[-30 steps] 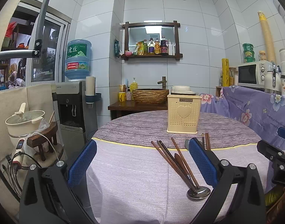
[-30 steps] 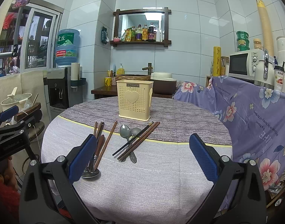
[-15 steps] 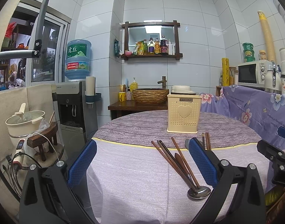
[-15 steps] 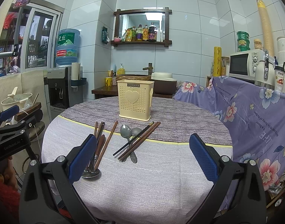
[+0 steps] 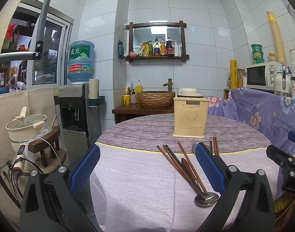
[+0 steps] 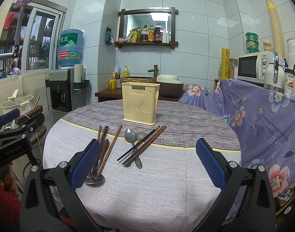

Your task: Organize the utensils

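Observation:
A cream perforated utensil holder stands upright on the round table. In front of it lie two groups of utensils. The left group has brown chopsticks and a steel spoon with its bowl toward me. The right group has crossed chopsticks over two steel spoons. My left gripper is open and empty above the table's near left edge. My right gripper is open and empty above the near edge, behind the crossed chopsticks.
The table has a lilac cloth with a striped far half. A flowered purple cloth covers a counter at the right, with a microwave. A water dispenser and a stool with a pot stand at the left.

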The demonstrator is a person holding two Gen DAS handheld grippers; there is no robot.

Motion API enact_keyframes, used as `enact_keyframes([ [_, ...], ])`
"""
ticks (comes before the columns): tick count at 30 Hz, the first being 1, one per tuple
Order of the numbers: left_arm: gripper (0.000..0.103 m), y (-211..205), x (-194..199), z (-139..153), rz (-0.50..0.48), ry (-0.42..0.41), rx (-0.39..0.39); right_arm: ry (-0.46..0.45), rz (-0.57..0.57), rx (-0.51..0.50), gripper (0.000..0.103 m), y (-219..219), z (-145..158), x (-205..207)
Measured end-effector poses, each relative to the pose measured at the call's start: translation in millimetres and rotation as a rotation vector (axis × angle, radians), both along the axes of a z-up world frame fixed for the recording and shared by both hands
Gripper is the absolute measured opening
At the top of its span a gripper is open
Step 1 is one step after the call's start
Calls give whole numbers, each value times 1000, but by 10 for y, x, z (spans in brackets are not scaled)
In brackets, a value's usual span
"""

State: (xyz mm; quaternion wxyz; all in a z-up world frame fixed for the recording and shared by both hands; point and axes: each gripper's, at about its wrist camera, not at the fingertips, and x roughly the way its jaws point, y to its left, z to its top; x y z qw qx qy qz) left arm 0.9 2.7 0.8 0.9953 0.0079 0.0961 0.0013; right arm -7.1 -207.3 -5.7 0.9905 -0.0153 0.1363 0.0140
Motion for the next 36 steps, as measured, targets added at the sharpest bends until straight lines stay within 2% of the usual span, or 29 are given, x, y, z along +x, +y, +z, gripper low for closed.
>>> enact_keyframes([
  [36, 98, 51, 7, -46, 3, 0, 3, 3, 1, -2, 98, -5, 5, 16],
])
